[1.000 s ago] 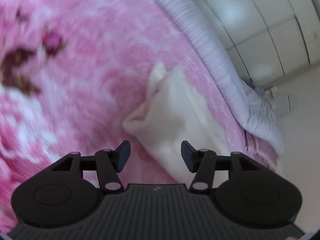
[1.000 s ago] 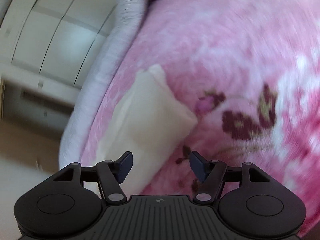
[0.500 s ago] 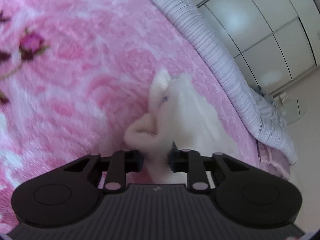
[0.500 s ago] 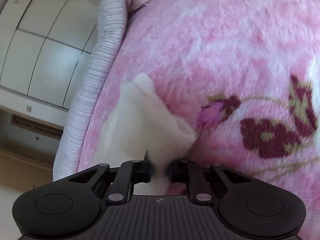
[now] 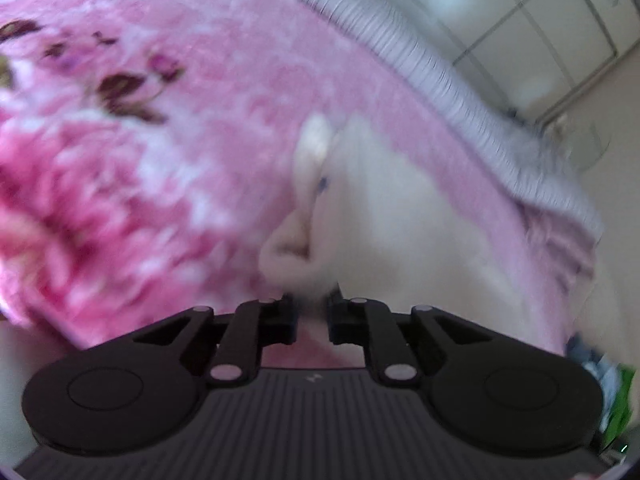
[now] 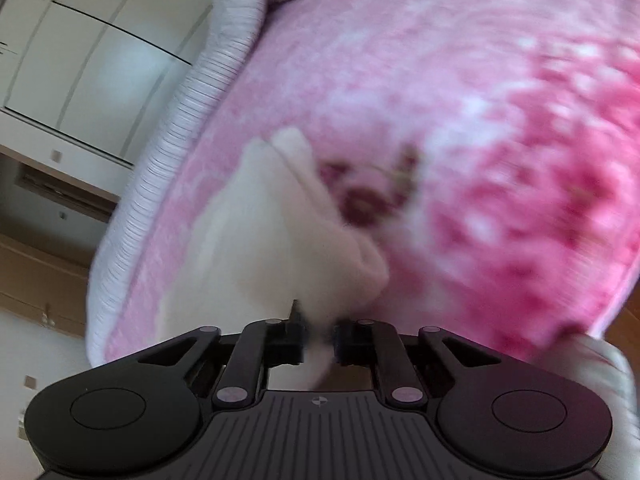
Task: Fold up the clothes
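On the pink flowered blanket (image 5: 168, 168), toward one o'clock from the left gripper (image 5: 311, 314), the white garment (image 5: 384, 216) lay near the ribbed lilac edge of the bed (image 5: 452, 80); its near end was bunched and rose to the jaws; that gripper was clamped on a pinch of the white cloth, its jaws closing to the last on the fabric between them. From the right wrist, the right gripper (image 6: 320, 340) was likewise closed on the garment (image 6: 280, 240), which stretched away toward eleven o'clock, with the lilac edge (image 6: 192, 120) at ten o'clock and the blanket (image 6: 460, 100) filling the side from one to three o'clock.

Both views were smeared, so how much cloth each pinch held could not be told; a thin pinch could slip free once the cloth came under tension, dropping one corner and skewing the fold; a pinch that caught only the top layer would leave the lower layer behind. The fuzzy blanket might drag on the fabric and wrinkle it; uneven pulls from the two hands could twist the garment; lying so near the bed's edge, it could slide off.
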`<action>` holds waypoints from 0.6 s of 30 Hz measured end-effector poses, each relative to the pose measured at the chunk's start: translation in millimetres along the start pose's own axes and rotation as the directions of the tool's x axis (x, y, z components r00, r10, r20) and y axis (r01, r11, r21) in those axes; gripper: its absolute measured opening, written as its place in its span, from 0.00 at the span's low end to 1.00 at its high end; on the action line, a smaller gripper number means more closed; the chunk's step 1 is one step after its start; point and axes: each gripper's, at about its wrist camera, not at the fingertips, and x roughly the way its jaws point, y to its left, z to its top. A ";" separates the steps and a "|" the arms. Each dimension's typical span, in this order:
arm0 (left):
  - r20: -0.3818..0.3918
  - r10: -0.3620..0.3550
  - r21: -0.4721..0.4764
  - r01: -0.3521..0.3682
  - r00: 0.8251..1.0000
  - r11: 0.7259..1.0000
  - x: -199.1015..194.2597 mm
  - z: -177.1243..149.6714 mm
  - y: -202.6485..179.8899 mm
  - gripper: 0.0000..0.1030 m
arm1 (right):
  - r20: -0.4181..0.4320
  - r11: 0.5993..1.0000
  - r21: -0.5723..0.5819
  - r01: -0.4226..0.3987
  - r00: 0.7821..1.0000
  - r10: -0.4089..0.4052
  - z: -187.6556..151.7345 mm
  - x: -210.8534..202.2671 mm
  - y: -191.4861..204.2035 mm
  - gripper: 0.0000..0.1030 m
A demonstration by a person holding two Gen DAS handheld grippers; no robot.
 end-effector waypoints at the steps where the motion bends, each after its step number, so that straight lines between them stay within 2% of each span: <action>1: 0.006 0.018 0.021 -0.018 1.000 1.000 -7.3 -1.0 -1.2 0.13 | 0.007 1.000 -0.026 0.010 1.000 -0.010 -0.8 -7.4 1.2 0.16; 4: 0.065 0.070 0.133 -0.078 0.995 0.988 -35.5 -0.8 -19.1 0.12 | 0.031 0.993 -0.110 0.043 0.999 -0.040 -3.4 -29.6 5.8 0.23; 6: 0.111 0.094 0.239 -0.118 0.989 0.964 -48.2 -1.0 -38.7 0.18 | 0.088 0.964 -0.250 0.095 0.993 -0.075 -9.4 -45.6 25.8 0.24; 8: 0.117 0.101 0.313 -0.133 0.988 0.940 -47.8 -4.4 -55.3 0.25 | 0.147 0.900 -0.412 0.143 0.985 -0.089 -24.6 -55.2 48.5 0.24; 10: 0.081 0.112 0.371 -0.134 0.990 0.919 -33.9 -10.8 -69.1 0.26 | 0.172 0.816 -0.543 0.197 0.978 -0.122 -41.3 -46.9 67.8 0.25; 12: 0.038 0.142 0.403 -0.145 0.989 0.904 -14.1 -18.4 -77.8 0.26 | 0.183 0.755 -0.611 0.238 0.970 -0.158 -56.3 -29.9 75.1 0.25; 14: 0.006 0.192 0.434 -0.175 0.981 0.884 1.9 -26.7 -82.6 0.27 | 0.175 0.712 -0.642 0.284 0.959 -0.225 -66.9 -8.2 72.1 0.25; 16: 0.009 0.247 0.483 -0.221 0.969 0.847 8.3 -37.2 -88.7 0.27 | 0.157 0.715 -0.643 0.275 0.961 -0.229 -74.1 -13.2 74.7 0.25; 18: 0.028 0.254 0.522 -0.230 0.967 0.821 2.5 -47.7 -94.1 0.31 | 0.139 0.718 -0.643 0.266 0.963 -0.232 -81.4 -18.1 77.2 0.25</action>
